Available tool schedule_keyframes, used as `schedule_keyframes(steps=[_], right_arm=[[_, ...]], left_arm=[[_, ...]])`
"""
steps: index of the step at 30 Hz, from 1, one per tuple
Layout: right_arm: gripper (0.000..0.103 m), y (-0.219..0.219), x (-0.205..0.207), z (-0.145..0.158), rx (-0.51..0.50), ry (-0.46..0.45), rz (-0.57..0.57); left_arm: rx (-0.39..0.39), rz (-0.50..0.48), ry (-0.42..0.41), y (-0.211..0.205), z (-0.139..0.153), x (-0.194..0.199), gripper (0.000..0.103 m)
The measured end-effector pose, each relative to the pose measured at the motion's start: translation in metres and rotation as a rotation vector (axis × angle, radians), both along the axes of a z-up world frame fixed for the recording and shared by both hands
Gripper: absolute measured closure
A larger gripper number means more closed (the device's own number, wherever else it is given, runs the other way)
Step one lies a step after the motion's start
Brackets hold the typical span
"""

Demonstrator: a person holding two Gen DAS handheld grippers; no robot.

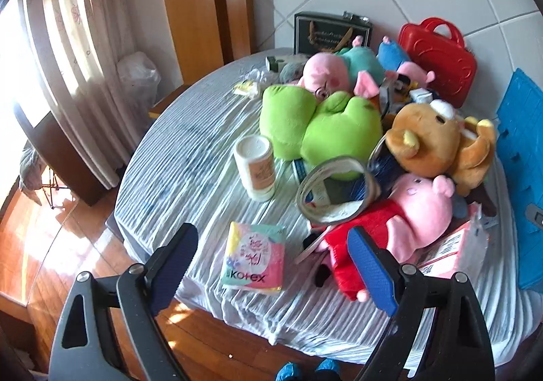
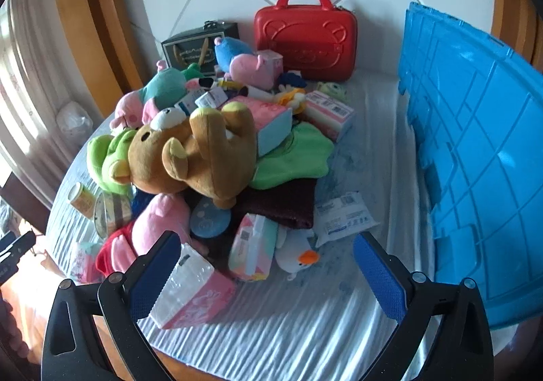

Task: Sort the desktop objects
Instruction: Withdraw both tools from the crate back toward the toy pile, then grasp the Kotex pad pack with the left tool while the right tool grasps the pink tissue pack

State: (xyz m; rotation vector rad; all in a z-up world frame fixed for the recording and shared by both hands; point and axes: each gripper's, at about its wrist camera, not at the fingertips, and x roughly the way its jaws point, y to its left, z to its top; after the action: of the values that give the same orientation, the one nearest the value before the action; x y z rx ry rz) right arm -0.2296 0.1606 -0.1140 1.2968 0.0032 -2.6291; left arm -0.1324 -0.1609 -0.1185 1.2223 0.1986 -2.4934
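- the task's things are a heap on the round surface (image 2: 356, 320) with its pale ribbed cloth: a brown plush bear (image 2: 193, 153) on top in the middle, a pink plush pig in a red dress (image 1: 400, 224) at the near left, and a green plush cushion (image 1: 322, 123) behind.
- loose at the near left edge lie a flat pink-and-green kotex pack (image 1: 253, 257) and an upright white cylinder tub (image 1: 256, 167).
- a blue ribbed plastic crate (image 2: 482, 150) stands at the right; a red hard case (image 2: 305, 38) is at the far side.
- the left hand-held gripper (image 1: 271, 269) has its jaws wide apart, empty, above the pack.
- the right hand-held gripper (image 2: 268, 275) is likewise spread and empty, with a clear-wrapped pink tissue pack (image 2: 193, 292) just beside its left finger.
- risk: pulling from low in the heap could topple the bear, or nudge the pack off the near edge.
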Motion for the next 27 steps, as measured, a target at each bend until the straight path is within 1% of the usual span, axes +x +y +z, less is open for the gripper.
schedule_keyframes(steps=[3, 5, 8, 11, 15, 17, 20, 23, 27], right_arm=[[0.000, -0.003, 0.000, -0.017, 0.006, -0.043, -0.001], [0.000, -0.006, 0.002, -0.023, 0.001, -0.066, 0.004], [0.000, -0.015, 0.010, -0.028, 0.007, -0.073, 0.000], [0.000, -0.025, 0.019, -0.031, -0.005, -0.074, -0.020], [0.000, -0.040, 0.039, -0.036, -0.008, -0.079, -0.080], [0.000, -0.049, 0.049, -0.040, -0.012, -0.079, -0.104], [0.000, -0.062, 0.062, -0.049, -0.013, -0.091, -0.140], [0.000, -0.075, 0.071, -0.062, 0.001, -0.104, -0.169], [0.000, -0.085, 0.075, -0.078, -0.011, -0.117, -0.216]], left_arm=[[0.030, 0.015, -0.052, -0.008, -0.027, 0.005, 0.013], [0.042, 0.020, -0.069, -0.013, -0.038, 0.006, 0.013], [0.061, 0.003, -0.095, -0.021, -0.054, 0.005, 0.013], [0.084, -0.039, -0.120, -0.031, -0.069, -0.002, 0.013], [0.099, -0.105, -0.151, -0.041, -0.087, -0.016, 0.013], [0.100, -0.128, -0.167, -0.047, -0.098, -0.021, 0.013], [0.125, -0.151, -0.203, -0.060, -0.118, -0.026, 0.013], [0.197, -0.190, -0.194, -0.069, -0.128, -0.029, 0.012], [0.216, -0.241, -0.198, -0.066, -0.134, -0.038, 0.012]])
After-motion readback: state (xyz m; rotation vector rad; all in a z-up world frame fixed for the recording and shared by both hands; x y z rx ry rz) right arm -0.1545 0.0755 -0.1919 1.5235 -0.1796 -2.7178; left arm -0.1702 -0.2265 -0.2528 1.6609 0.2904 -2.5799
